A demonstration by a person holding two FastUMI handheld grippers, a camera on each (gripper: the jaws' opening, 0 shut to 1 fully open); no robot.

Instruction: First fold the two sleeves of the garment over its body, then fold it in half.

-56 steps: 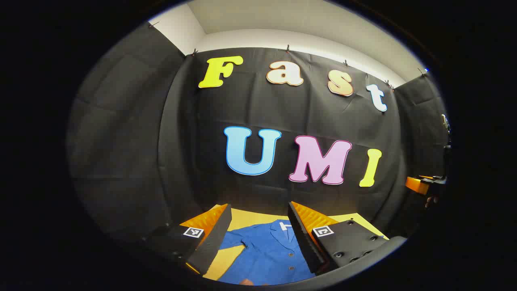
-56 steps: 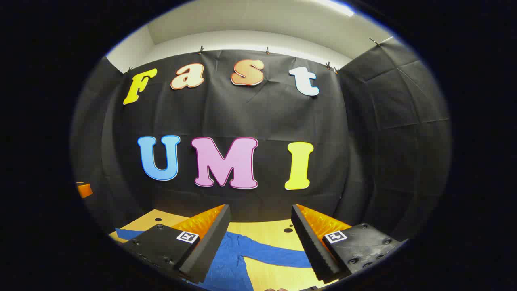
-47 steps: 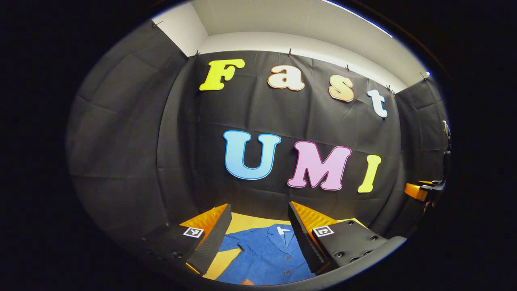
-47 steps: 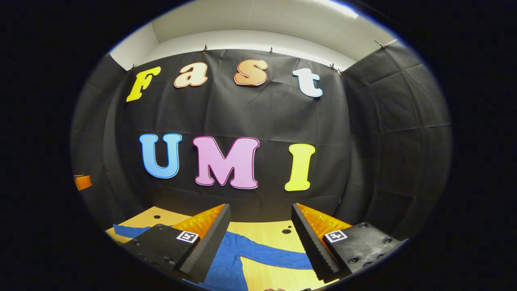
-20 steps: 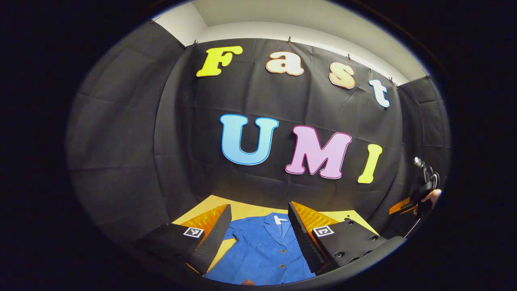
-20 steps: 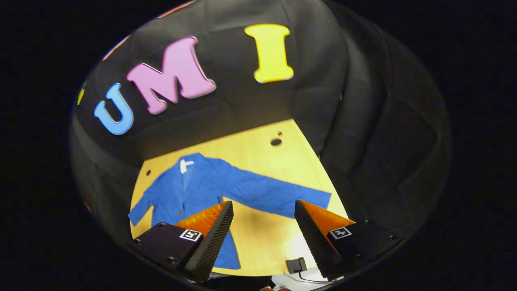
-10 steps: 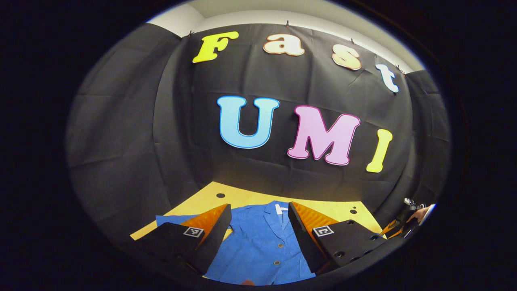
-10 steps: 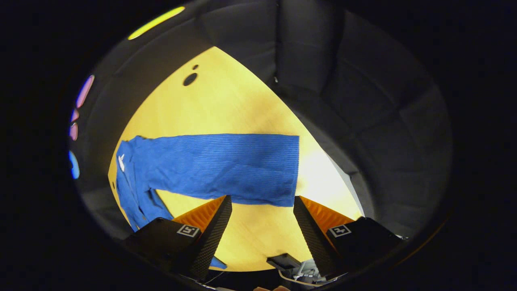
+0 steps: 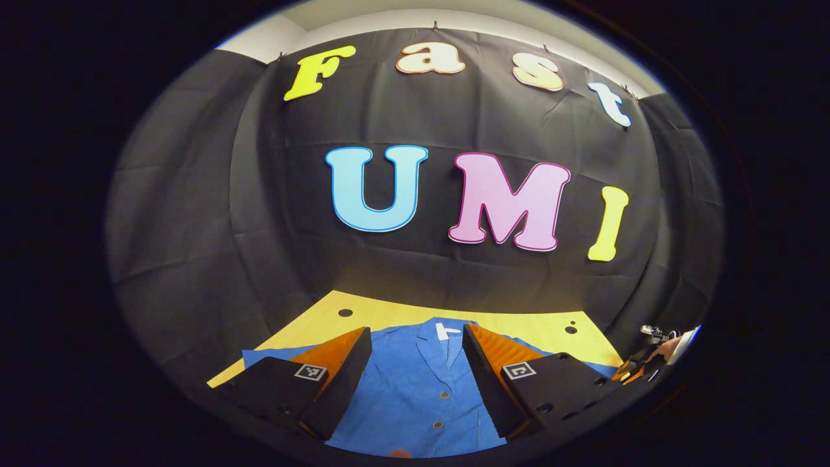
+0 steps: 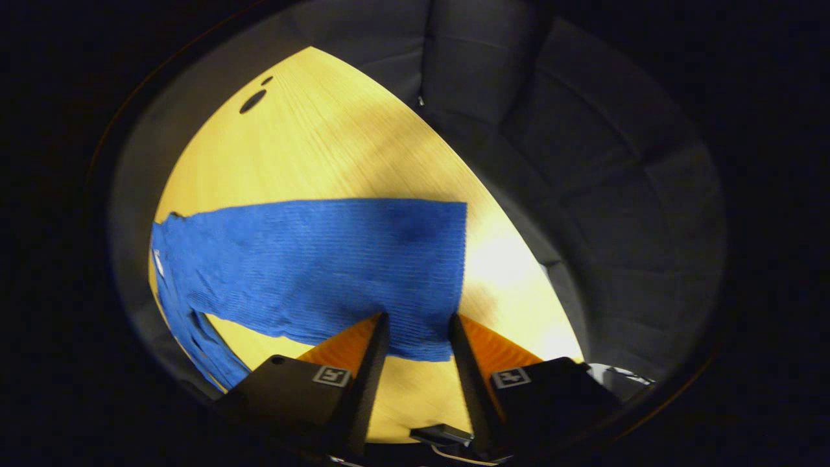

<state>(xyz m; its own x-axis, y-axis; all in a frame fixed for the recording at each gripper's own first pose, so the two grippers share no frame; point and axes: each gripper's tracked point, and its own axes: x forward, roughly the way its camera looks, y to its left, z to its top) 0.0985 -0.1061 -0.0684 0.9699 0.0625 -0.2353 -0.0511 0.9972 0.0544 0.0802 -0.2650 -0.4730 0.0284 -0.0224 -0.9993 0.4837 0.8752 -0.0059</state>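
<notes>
A: Where's the garment?

B: I'm seeing the blue ribbed button-front shirt (image 9: pixel 421 389) lying flat on the yellow wooden desk (image 9: pixel 519 322), collar toward the back wall, both sleeves spread out sideways. Nothing folded yet, so I'm judging this as the start of the first sleeve fold.

A: Claws?

B: I'm holding the left claw (image 9: pixel 415 363) open above the shirt's front, gripping nothing. In the right gripper view the right claw (image 10: pixel 415 353) is sitting at the near edge of the long blue sleeve (image 10: pixel 311 259), close to the cuff end, jaws narrowed with a gap left, sleeve edge between them. Not pressing on the cloth, so I'm calling it open.

A: Handling?

B: Looks light, soft and floppy; it'll probably drape and drag instead of keeping shape. I'm reckoning on pinching the cuff corner, lifting clear of the desk, then carrying it over the body. Risk: a thin layer slipping out, or the sleeve bunching.
</notes>
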